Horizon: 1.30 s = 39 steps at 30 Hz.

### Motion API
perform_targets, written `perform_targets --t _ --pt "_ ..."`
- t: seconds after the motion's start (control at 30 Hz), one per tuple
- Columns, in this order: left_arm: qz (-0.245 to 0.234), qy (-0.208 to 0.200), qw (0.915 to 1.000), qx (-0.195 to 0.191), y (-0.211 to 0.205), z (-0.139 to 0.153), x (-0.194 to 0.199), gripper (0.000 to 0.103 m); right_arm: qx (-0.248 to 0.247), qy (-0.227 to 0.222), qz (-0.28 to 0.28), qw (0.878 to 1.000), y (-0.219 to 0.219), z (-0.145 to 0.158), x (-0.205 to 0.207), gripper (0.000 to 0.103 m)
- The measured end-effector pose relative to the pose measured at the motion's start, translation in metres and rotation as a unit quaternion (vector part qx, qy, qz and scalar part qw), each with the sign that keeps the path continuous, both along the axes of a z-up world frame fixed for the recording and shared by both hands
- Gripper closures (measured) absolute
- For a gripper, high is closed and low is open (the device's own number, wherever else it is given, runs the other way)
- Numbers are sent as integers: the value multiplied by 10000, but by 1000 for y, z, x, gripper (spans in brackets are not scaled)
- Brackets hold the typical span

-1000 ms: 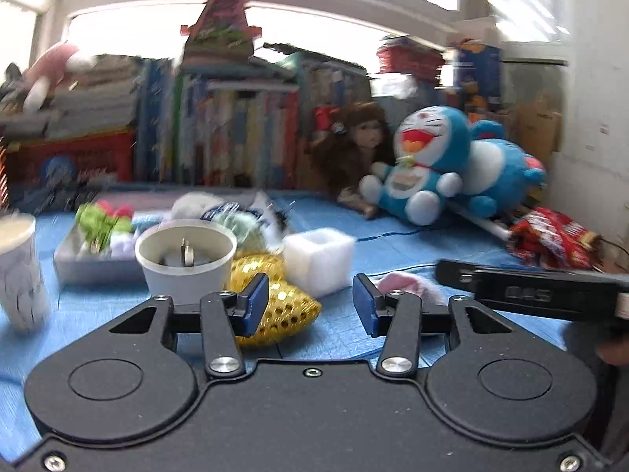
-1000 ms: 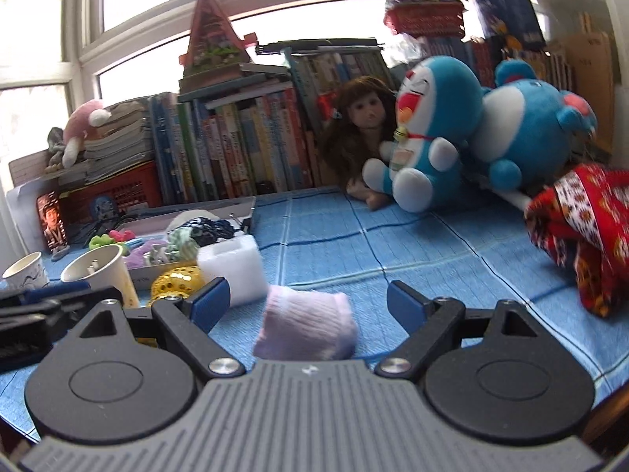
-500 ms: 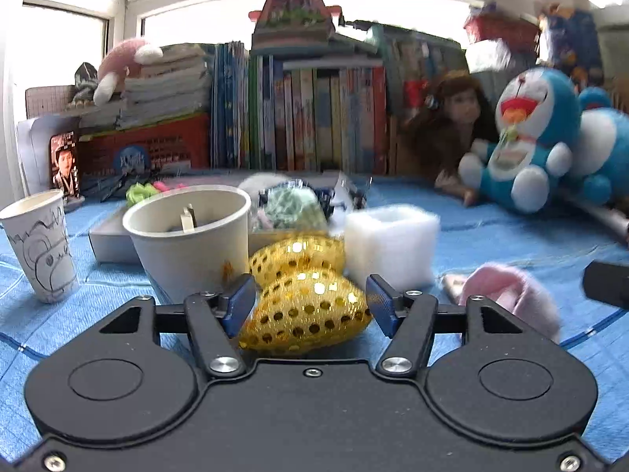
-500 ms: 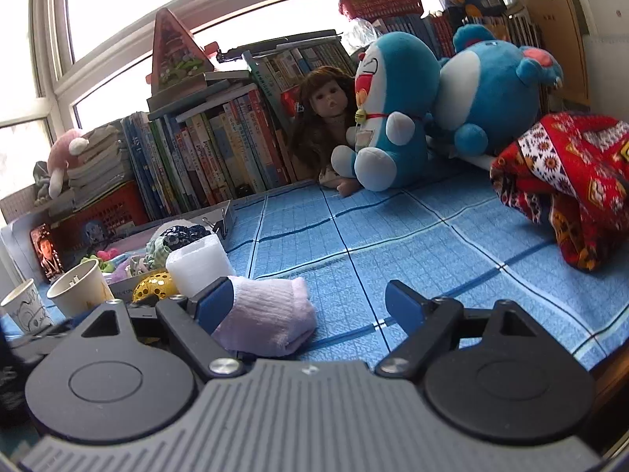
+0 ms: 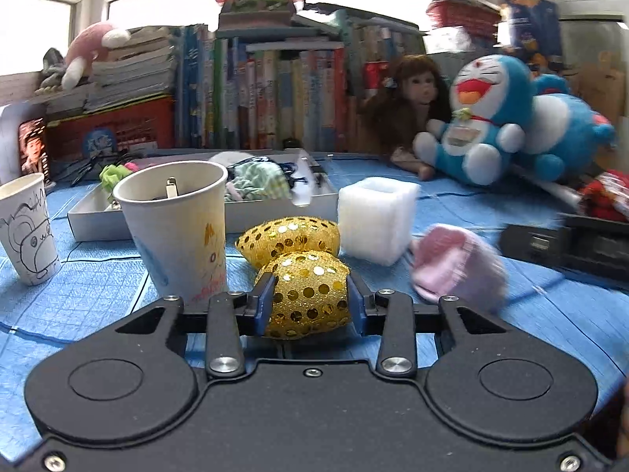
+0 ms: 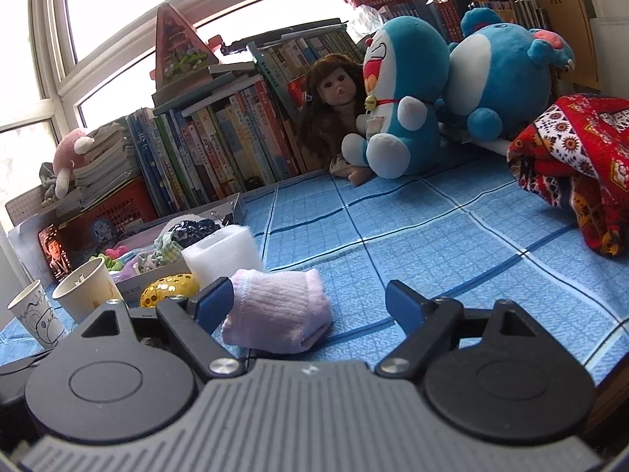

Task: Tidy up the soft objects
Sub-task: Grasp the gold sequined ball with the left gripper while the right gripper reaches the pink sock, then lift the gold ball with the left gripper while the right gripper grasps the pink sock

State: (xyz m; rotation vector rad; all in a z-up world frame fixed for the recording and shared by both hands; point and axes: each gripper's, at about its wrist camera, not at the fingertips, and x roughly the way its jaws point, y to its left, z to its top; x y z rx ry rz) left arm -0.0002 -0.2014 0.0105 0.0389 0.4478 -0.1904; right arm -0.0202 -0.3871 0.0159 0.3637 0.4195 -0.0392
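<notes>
Through the left wrist camera, your left gripper is clenched on the nearer gold sequined pouch, both blue pads pressed against its sides, low over the blue checked cloth. A second gold sequined pouch lies just behind it, touching it. Just left of the gripped pouch stands a paper cup with a small metal piece poking up inside, and further left, toward the cloth's left edge, a paper cup with black doodles. Behind the cups sits a shallow grey tray holding scrunchies and small fabric bits. A white foam cube stands right of the far pouch, and a folded pink sock, blurred here, lies near it on the right. Toward the far edge, a Doraemon plush leans beside a brown-haired doll in front of a row of books. Through the right wrist camera, your right gripper is spread wide and grips nothing; the sock rests on the cloth between its fingers, touching the left pad and well apart from the right one. The foam cube stands just behind the sock, with one pouch peeking out at its left. A red patterned cloth is heaped at the right edge.
</notes>
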Motion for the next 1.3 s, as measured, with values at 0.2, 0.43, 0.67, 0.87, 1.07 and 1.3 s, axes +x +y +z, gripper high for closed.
perform_targets --t 0.2,0.43,0.67,0.87,1.07,1.3 --pt "-127 -193 9997 -53 13 6 -28 53 45 157 60 9998 7 -5 12 12" --pt "-12 -115 9998 -136 16 4 -15 28 62 226 199 9995 19 -6 27 13" --pt "40 253 9995 -188 12 -4 8 26 -62 414 183 9990 27 -11 43 20" --pt "84 455 9985 -297 14 -8 20 30 -33 503 86 9987 24 -16 44 37" --pt "-30 598 9972 -453 16 -11 27 50 19 461 -4 9989 22 -14 39 47" --pt "-347 431 9973 -473 17 1 17 56 105 290 -206 9993 22 -5 27 58"
